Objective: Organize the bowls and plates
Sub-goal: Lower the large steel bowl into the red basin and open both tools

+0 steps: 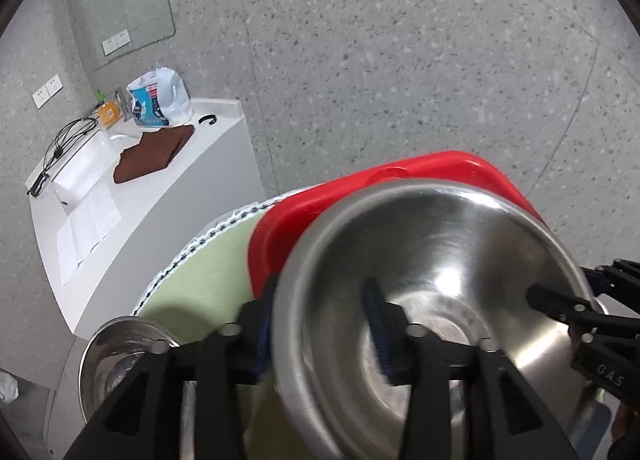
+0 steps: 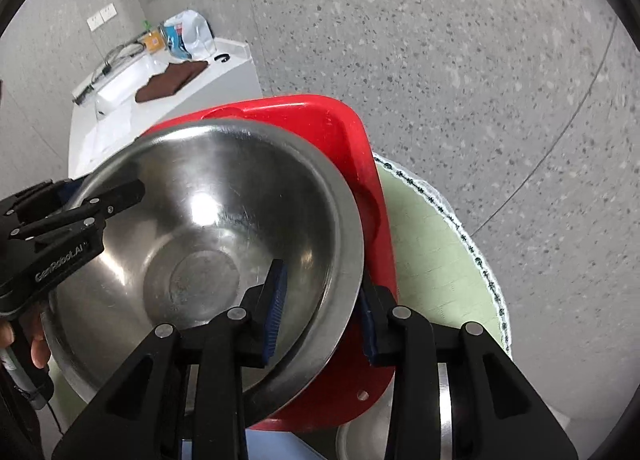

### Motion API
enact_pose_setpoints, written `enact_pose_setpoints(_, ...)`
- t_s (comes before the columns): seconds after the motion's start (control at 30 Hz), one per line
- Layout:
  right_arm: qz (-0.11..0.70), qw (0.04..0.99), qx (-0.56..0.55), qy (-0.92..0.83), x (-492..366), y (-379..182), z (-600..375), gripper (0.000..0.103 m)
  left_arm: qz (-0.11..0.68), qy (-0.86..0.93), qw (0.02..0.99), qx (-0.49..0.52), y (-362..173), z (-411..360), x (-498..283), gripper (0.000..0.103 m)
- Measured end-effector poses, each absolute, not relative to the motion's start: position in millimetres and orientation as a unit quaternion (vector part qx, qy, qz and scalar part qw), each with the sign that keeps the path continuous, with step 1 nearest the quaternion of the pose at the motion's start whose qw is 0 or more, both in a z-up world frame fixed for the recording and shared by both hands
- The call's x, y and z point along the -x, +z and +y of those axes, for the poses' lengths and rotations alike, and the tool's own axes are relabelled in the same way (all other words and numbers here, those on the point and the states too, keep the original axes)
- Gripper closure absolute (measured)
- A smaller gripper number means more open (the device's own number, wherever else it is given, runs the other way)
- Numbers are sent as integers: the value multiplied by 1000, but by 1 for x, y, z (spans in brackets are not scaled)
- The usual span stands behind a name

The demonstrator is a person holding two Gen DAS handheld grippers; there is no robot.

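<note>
Clearly both jaws straddle the steel bowl (image 2: 192, 227) rim, spread; left gripper (image 2: 120, 195) reads "GenRoboLAI".

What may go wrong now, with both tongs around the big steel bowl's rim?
1. The round stainless steel bowl looks only loosely straddled by the left tongs and right tongs; it may land crooked in the red plastic basin.
2. Each has one finger inside the bowl; withdrawing sideways could hook its rim.
3. The smaller steel dish near the edge of the green-covered table might get knocked off.
</note>
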State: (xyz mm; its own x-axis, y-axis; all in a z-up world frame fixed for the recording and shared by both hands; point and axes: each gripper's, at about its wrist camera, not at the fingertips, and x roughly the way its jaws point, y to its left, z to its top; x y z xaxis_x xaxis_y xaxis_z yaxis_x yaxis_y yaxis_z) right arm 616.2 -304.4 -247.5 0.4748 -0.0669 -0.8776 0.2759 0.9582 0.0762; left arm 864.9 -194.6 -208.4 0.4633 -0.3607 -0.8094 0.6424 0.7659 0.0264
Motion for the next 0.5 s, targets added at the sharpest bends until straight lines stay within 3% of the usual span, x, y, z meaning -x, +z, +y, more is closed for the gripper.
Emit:
enact_pose_setpoints(0.1, 504, 852, -106, -97, -617, -250, -303, 49, 420, -297, 840, -172, -208, -199, -859, 26)
enact_pose_setpoints(0.37, 470, 868, -130, -95, -594, -221, -304, 28, 389, -312, 853, -157, -176, -171, -814, 21)
enact_pose_setpoints(0.5, 440, 882, -129, -112, -546, -193, -307, 21, 356, -332, 860, -153, -158, -146, -763, 8)
